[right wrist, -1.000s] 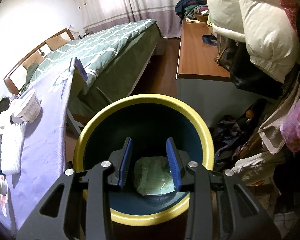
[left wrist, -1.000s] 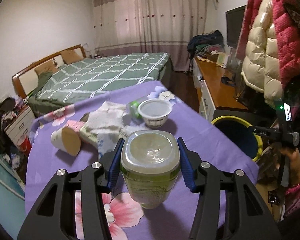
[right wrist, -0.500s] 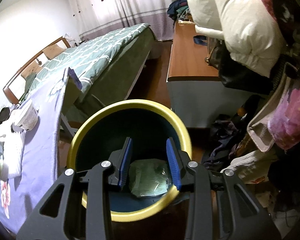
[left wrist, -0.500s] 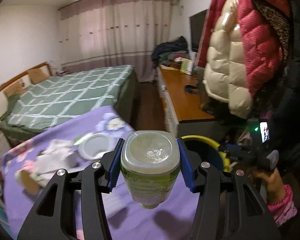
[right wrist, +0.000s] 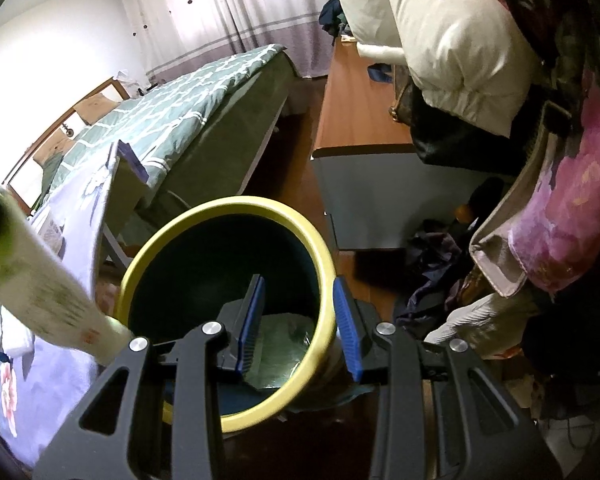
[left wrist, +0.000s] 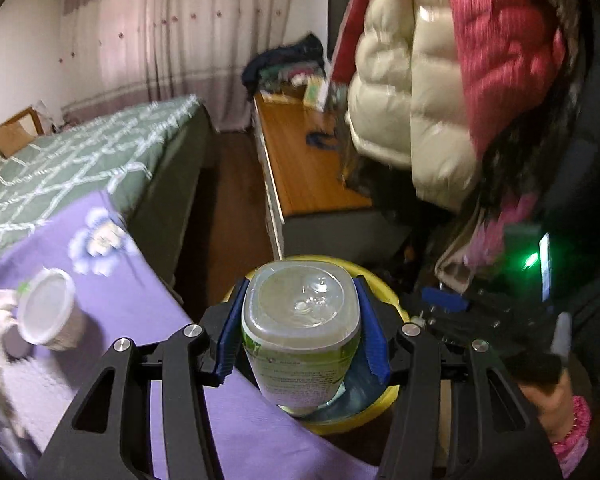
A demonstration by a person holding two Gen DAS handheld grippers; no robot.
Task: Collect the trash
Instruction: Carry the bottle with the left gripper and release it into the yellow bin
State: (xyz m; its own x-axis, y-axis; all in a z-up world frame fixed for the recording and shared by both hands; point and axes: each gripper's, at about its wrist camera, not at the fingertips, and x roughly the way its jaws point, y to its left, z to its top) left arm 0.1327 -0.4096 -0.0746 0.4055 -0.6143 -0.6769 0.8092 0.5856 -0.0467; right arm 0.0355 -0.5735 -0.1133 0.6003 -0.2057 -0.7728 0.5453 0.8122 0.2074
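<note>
fingers [left wrist: 232, 332] of the left gripper [left wrist: 300, 334] clench the green-labelled bottle [left wrist: 300, 344], hanging over the yellow-rimmed bin [right wrist: 228, 280] at its 9 o'clock edge. right gripper [right wrist: 298, 320] pinches the bin's rim at 4 o'clock. let go too soon and the bottle may clip the rim, bouncing onto the purple tabletop [left wrist: 140, 304]; a tilted bin could tip.

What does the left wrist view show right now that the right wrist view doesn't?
Only the left wrist view shows the left tongs clamped on the bottle, bottom toward the camera, plus the white cup on the purple tablecloth.

Only the right wrist view shows the right tongs straddling the bin's rim, and a green wrapper inside.

Both show the bottle, the yellow-rimmed bin and the bed.
</note>
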